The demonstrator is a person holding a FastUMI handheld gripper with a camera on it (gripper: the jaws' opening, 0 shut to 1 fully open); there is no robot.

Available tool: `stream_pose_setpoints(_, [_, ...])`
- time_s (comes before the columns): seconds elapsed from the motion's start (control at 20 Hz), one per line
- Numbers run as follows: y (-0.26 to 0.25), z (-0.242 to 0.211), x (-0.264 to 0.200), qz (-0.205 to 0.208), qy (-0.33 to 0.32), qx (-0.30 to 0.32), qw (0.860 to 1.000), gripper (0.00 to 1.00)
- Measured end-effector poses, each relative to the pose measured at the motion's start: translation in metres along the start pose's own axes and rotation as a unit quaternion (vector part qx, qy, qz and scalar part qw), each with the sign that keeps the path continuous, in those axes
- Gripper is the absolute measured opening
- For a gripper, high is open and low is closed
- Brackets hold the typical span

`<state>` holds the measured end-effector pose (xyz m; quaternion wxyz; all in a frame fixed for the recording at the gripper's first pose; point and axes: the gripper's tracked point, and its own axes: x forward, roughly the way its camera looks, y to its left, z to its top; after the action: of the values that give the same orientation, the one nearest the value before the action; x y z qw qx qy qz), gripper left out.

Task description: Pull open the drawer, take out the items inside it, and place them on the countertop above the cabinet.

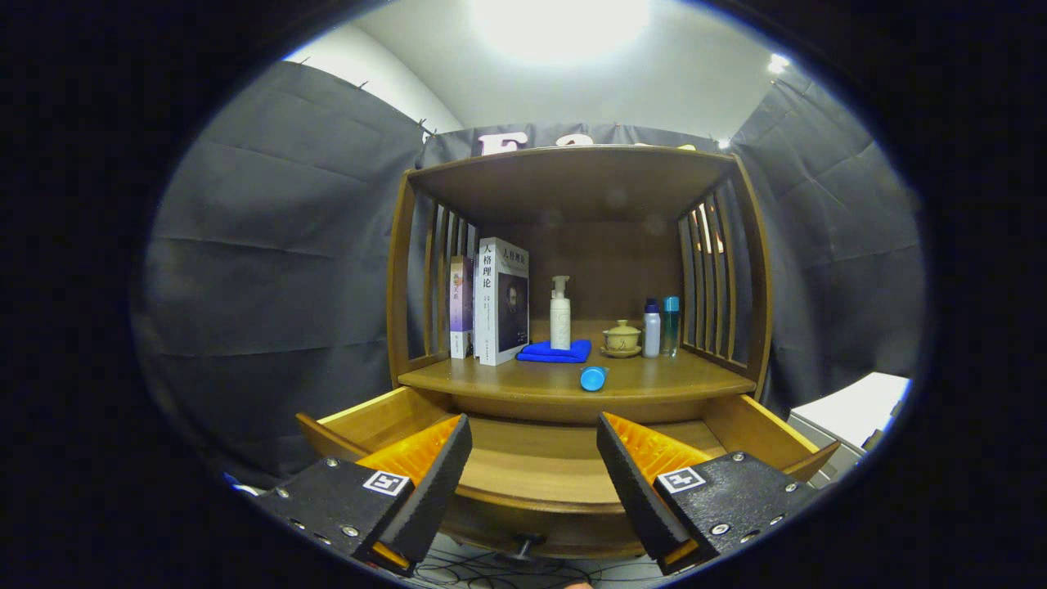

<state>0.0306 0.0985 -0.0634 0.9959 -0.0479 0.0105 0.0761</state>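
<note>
Spread wide and holding nothing, the tool (533, 458) hangs over the pulled-out drawer (540, 466); beyond it a blue bottle (593, 378) lies on the counter (491, 378)

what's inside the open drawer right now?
The drawer is pulled out; only its bare wooden floor shows between the open gripper fingers. The corners behind the fingers are hidden. A blue bottle lies on the countertop.

Your gripper (533, 458) hangs wide open, holding nothing, over a honey-brown wooden drawer (540, 466). The countertop (654, 378) is the same warm brown, and on it you've got a bright blue capsule-looking thing (593, 378), a royal-blue folded cloth (556, 352), a white pump bottle (560, 313), a tan lidded cup (622, 337) and a white-spined book (501, 301).
</note>
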Motion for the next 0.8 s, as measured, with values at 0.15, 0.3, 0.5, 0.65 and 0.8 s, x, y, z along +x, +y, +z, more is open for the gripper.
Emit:
stream_pose_setpoints(0.15, [0.005,-0.015,-0.013,0.006,0.013,0.004,1.000,0.95])
stream_pose_setpoints(0.3, [0.011,-0.031,-0.024,0.010,0.022,0.007,1.000,0.95])
stream_pose_setpoints(0.5, [0.011,-0.062,-0.034,0.008,0.047,0.000,0.999,0.95])
stream_pose_setpoints(0.65, [0.011,-0.083,-0.038,0.007,0.069,-0.005,0.998,0.95])
stream_pose_setpoints(0.8, [0.014,-0.102,-0.040,0.009,0.084,-0.011,0.996,0.95])
